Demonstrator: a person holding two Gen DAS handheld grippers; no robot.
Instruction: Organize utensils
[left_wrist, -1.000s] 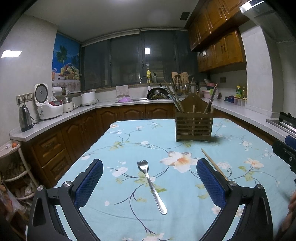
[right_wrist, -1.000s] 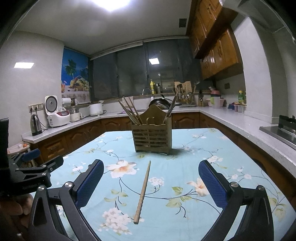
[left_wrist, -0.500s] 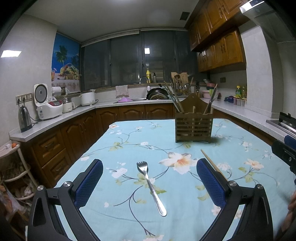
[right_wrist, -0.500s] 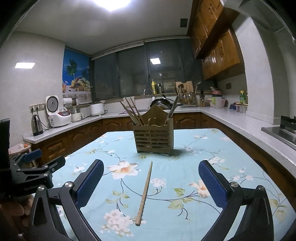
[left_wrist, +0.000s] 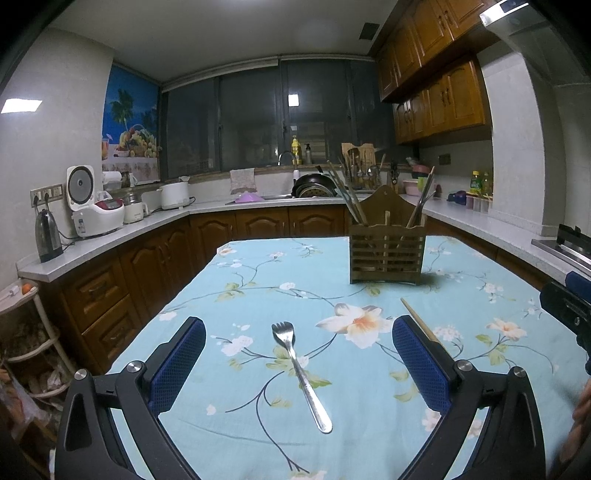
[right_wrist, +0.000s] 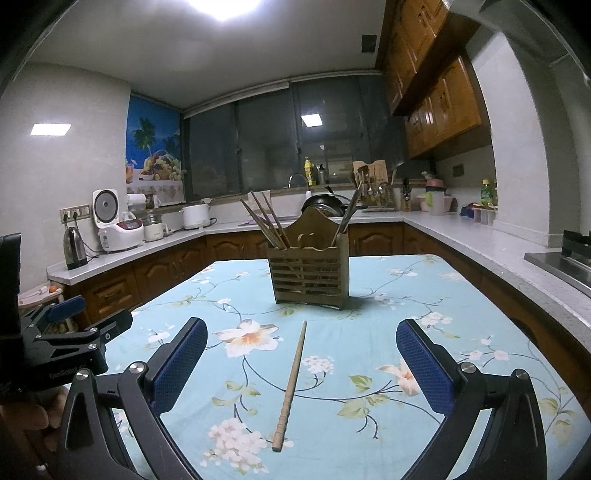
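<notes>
A metal fork (left_wrist: 300, 371) lies on the floral tablecloth, tines pointing away, between the wide-open fingers of my left gripper (left_wrist: 297, 363). A single wooden chopstick (right_wrist: 291, 384) lies between the wide-open fingers of my right gripper (right_wrist: 301, 363); it also shows in the left wrist view (left_wrist: 419, 320). A wooden slatted utensil holder (right_wrist: 308, 273) stands further back on the table with chopsticks and a utensil in it; it also shows in the left wrist view (left_wrist: 386, 251). Both grippers are empty and hover above the table.
The table (left_wrist: 258, 273) has a light blue flowered cloth. Kitchen counters (left_wrist: 110, 240) run round the left, back and right with a rice cooker, kettle and sink. The left gripper (right_wrist: 66, 336) shows at the left edge of the right wrist view.
Both grippers have crept slightly, the right one a little forward toward the chopstick. Nothing on the table has moved.
</notes>
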